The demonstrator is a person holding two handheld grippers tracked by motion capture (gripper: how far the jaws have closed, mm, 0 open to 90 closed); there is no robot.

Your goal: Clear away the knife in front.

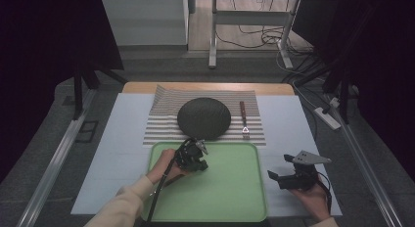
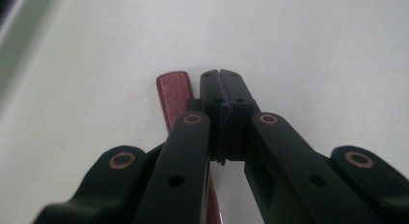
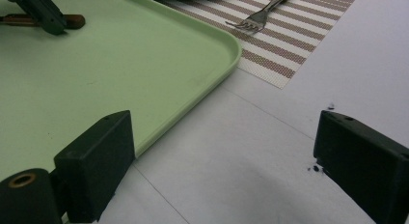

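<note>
Currently, two tongs are in use, one per hand. The left tongs (image 1: 197, 156) sit over the near-left part of the single green tray (image 1: 235, 197), with the jaws pressed together tip to tip, as the left gripper view confirms (image 2: 222, 96). One wooden-handled utensil (image 2: 174, 96) lies flat on the tray floor just beside those closed jaws, on their left in that view; the handle is not between the pads. Its working end is hidden under the tongs body, so the utensil type cannot be told. The right gripper view shows the same handle (image 3: 72, 21) lying behind the left tongs.

The right tongs (image 1: 286, 170) are held off the tray, over the white worktop (image 1: 117, 139) to the right of the tray's near-right corner. The jaws stand wide apart and empty.

Beyond the tray lies one striped placemat (image 1: 161, 124). It carries one dark round plate (image 1: 203, 118) at its centre and one fork (image 1: 243, 122) to the right of the plate, tines toward the tray. Plate and fork are apart.
</note>
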